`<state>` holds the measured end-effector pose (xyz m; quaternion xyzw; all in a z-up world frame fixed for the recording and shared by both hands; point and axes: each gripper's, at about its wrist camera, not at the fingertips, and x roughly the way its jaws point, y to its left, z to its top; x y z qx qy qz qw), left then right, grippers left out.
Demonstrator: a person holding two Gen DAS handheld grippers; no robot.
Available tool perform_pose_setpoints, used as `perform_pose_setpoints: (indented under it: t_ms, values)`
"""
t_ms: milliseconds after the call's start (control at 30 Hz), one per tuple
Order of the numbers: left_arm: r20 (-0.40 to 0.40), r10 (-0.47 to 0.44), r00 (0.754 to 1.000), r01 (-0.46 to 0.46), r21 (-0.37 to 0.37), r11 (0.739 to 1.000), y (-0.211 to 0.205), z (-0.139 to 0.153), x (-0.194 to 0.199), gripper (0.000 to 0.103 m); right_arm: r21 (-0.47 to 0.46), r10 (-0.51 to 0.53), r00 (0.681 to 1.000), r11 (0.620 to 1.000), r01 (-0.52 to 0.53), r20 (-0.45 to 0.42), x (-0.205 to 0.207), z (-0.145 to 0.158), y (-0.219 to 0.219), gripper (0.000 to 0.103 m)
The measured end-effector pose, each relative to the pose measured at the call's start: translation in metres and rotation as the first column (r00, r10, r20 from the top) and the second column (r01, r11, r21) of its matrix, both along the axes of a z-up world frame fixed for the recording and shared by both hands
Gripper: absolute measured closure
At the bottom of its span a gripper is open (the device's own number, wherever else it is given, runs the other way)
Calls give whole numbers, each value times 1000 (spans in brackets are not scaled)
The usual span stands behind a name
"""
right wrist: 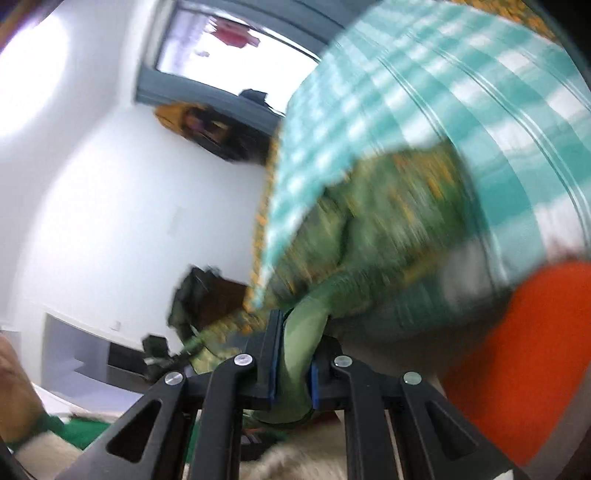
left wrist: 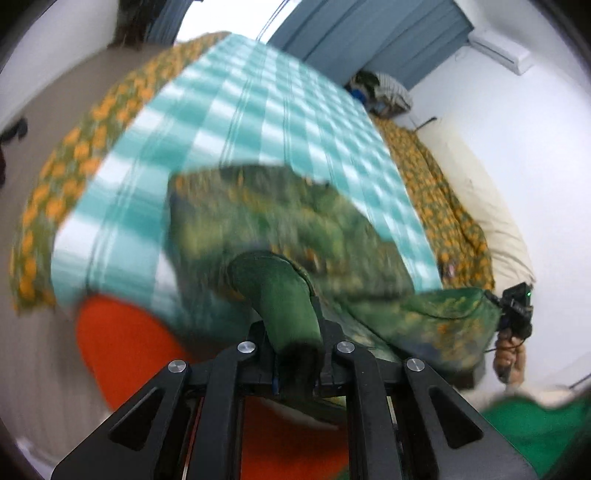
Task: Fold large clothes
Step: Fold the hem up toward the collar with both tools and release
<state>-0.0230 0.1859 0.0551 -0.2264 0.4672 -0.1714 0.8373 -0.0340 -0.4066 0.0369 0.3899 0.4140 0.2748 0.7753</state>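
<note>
Both pairs of fingers are pinching the same green patterned garment [left wrist: 295, 229]. At the lower centre of the left wrist view, the left gripper [left wrist: 295, 332] clamps a rolled, plain green edge of the cloth between its black fingers [left wrist: 328, 343]; the printed fabric spreads up and to the right from there, blurred. At the right edge of that view the right gripper [left wrist: 517, 310] shows, held by a hand [left wrist: 508, 360], with the garment's far corner running to it. In the right wrist view the right gripper [right wrist: 293, 354] nips a green fold between its blue-padded fingers [right wrist: 275, 350], lower centre. The garment hangs above a teal-and-white checked sheet [left wrist: 258, 110] that covers the bed across the upper middle. An orange-flowered cover [left wrist: 74, 155] borders the sheet on the left and right. An orange cushion [left wrist: 118, 332] lies at the lower left, and blue curtains [left wrist: 369, 33] hang at the top.
</note>
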Motion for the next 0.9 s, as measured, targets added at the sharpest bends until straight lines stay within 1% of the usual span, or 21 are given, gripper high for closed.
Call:
perform_pose_setpoints:
  t_ms: [67, 133, 167, 200, 233, 300, 333, 400, 433, 467, 500, 533, 567, 600, 667, 700, 733, 767, 800, 867, 900]
  values:
    - [25, 9, 1000, -9, 1, 1000, 1, -9, 43, 94, -5, -18, 1000, 1000, 18, -10, 40, -7, -3, 91]
    - [42, 24, 999, -26, 25, 999, -4, -21, 88, 94, -24, -54, 997, 998, 52, -56, 102, -29, -5, 91]
    - [54, 33, 998, -35, 38, 999, -7, -27, 108, 94, -34, -68, 995, 997, 65, -71, 116, -36, -5, 91]
    - [66, 47, 997, -52, 64, 997, -11, -36, 136, 93, -50, -92, 991, 995, 88, -92, 143, -49, -9, 91]
    - [69, 46, 997, -53, 93, 994, -11, -43, 148, 91, -66, -121, 987, 991, 114, -106, 158, -60, -15, 91]
    - [50, 50, 998, -58, 174, 983, -20, -65, 188, 80, -100, -194, 970, 978, 181, -146, 195, -87, -22, 91]
    - [32, 50, 998, -55, 187, 981, -21, -75, 201, 76, -109, -226, 960, 972, 210, -167, 207, -99, -25, 90]
    - [-16, 49, 999, -45, 188, 981, -22, -97, 222, 57, -125, -266, 934, 962, 242, -238, 231, -129, -26, 89]
    - [-40, 58, 998, -50, 181, 982, -19, -107, 229, 51, -128, -268, 925, 962, 241, -271, 236, -140, -24, 81]
    - [-45, 73, 996, -64, 181, 981, -16, -109, 232, 37, -107, -267, 916, 963, 246, -300, 242, -151, -22, 64]
    - [-31, 100, 994, -93, 181, 979, -8, -108, 234, 27, -56, -272, 908, 962, 268, -319, 245, -160, -23, 55]
    - [-18, 115, 993, -110, 171, 979, -4, -104, 231, 21, -11, -282, 902, 956, 294, -326, 243, -163, -24, 40]
    - [-2, 128, 992, -126, 153, 980, 2, -99, 228, 12, 29, -289, 900, 949, 315, -326, 242, -162, -26, 30]
    - [19, 134, 991, -136, 139, 981, 9, -96, 223, 7, 57, -282, 904, 947, 316, -322, 243, -158, -28, 27]
    - [39, 111, 993, -116, 177, 977, 10, -96, 218, 3, 55, -265, 924, 955, 291, -275, 242, -145, -31, 26]
    - [32, 73, 997, -79, 237, 968, 4, -103, 217, 3, 10, -264, 933, 961, 275, -243, 242, -138, -31, 26]
    - [12, 46, 999, -48, 293, 955, -3, -114, 220, 3, -85, -265, 942, 964, 253, -204, 241, -128, -28, 26]
    - [-6, 34, 999, -30, 326, 945, -9, -123, 222, 3, -221, -264, 951, 949, 226, -162, 242, -120, -23, 26]
    - [-43, 19, 999, -2, 369, 930, -20, -141, 227, 3, -411, -249, 962, 893, 183, -112, 246, -115, -10, 26]
    - [-81, 13, 997, 22, 412, 911, -35, -164, 238, 3, -561, -218, 973, 816, 137, -80, 253, -121, 9, 26]
    - [-87, 21, 996, 18, 432, 902, -43, -176, 242, 6, -608, -206, 975, 786, 114, -83, 258, -130, 19, 26]
